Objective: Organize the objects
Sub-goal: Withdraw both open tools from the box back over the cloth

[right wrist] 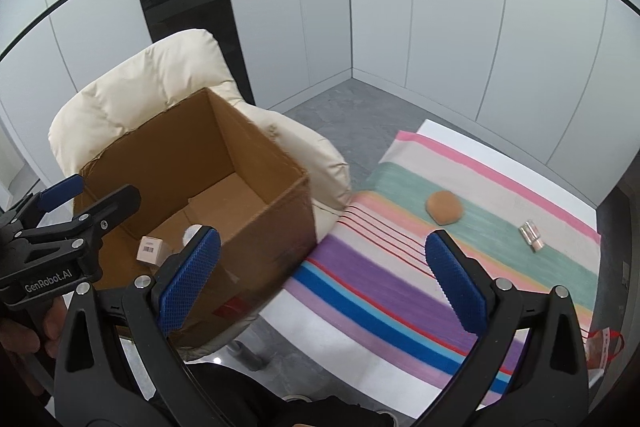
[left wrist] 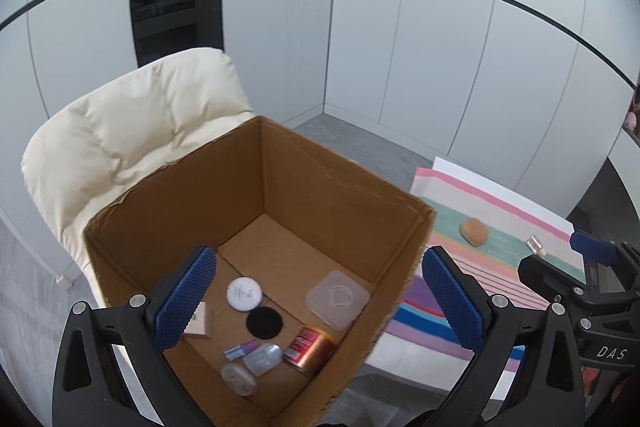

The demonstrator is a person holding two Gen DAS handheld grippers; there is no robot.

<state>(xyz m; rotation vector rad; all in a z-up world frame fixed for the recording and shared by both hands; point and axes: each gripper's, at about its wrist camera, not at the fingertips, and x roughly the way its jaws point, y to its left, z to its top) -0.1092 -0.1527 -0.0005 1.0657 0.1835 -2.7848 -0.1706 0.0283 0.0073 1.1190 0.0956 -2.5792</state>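
Several small items, red can [left wrist: 310, 350] included, inside cardboard box [left wrist: 320, 183].

- Left gripper [left wrist: 320, 301]: black frame, silver screws, blue textured fingers [left wrist: 186, 297]
- Right gripper [right wrist: 324, 281]: the same build; "DAS" lettering at lower right of the left wrist view

From my left wrist view, my left gripper's blue-padded finger [left wrist: 186, 301] covers part of the small beige carton [left wrist: 199, 321] in the open brown cardboard box [left wrist: 332, 187]. I can't read the label on the red and gold metal can [left wrist: 310, 345]. The small clear glass bottle [right wrist: 531, 235] on the striped multicoloured cloth [right wrist: 400, 267] is too small to identify. In the right wrist view, the box's near wall hides most contents.
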